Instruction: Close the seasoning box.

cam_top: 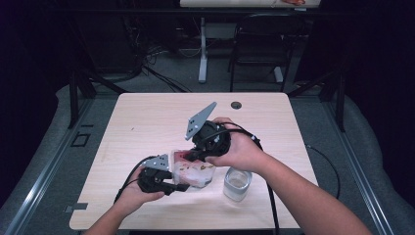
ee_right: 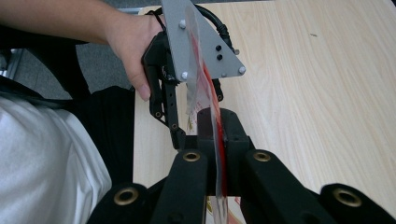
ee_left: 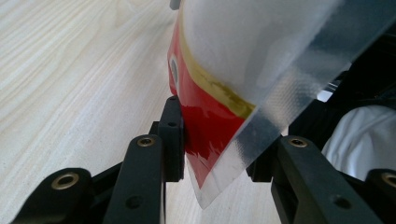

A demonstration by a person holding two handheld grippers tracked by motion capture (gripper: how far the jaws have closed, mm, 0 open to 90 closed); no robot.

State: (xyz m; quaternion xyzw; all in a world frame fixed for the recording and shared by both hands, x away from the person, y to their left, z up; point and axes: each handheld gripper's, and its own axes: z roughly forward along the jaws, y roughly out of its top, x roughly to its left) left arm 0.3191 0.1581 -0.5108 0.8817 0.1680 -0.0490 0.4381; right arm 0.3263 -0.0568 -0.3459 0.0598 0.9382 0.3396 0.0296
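Right tongs (ee_right: pixel 218 126) pinch the red-and-clear plastic pouch (cam_top: pixel 195 171) near the tabletop's (cam_top: pixel 147 117) front edge — left tongs (ee_left: pixel 215 144) half-spread around its corner.

Plastic bag (cam_top: pixel 193 171): a clear pouch with a red band edged in yellow and pale contents, held above the wooden table near its front edge, beside a glass jar. Seen edge-on in the right gripper view (ee_right: pixel 212 116), it stands upright as a thin sheet. In the left gripper view (ee_left: pixel 219 107) a clear, textured sealed strip runs diagonally across one corner.
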